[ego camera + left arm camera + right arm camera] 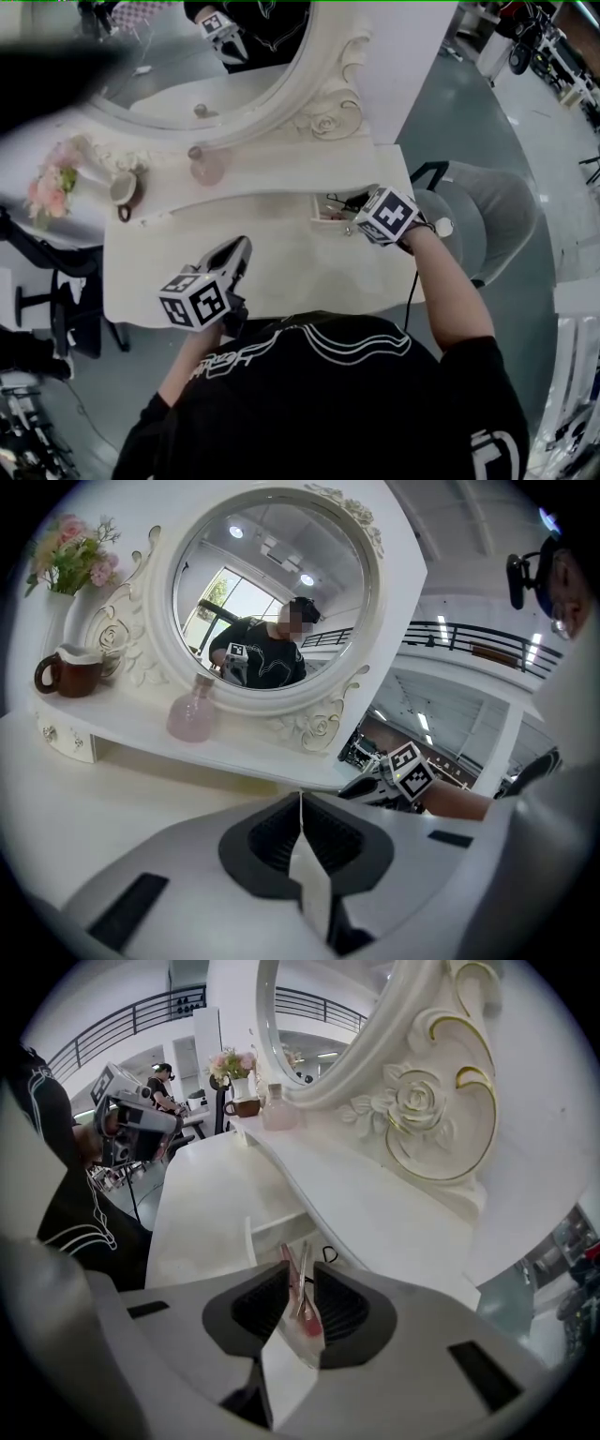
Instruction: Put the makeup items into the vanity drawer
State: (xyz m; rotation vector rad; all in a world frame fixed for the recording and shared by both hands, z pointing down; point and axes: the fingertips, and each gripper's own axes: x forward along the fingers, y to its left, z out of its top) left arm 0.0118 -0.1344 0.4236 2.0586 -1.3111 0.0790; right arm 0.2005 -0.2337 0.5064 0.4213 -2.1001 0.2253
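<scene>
A white vanity (281,262) stands under an oval mirror (234,66), with a small drawer (328,212) pulled out below the shelf on the right. My right gripper (349,219) hovers at that drawer, shut on a slim pink makeup item with a silvery part (298,1283), which stands between the jaws above the open drawer (267,1232). The drawer holds something dark and thin, too small to name. My left gripper (239,248) hangs over the tabletop at the front left, jaws together and empty in the left gripper view (301,827).
On the shelf stand a pink glass bottle (206,167), a brown-and-white cup (124,187) and a vase of pink flowers (52,187). A grey stool (483,220) sits right of the vanity. The carved mirror frame (422,1110) rises close to my right gripper.
</scene>
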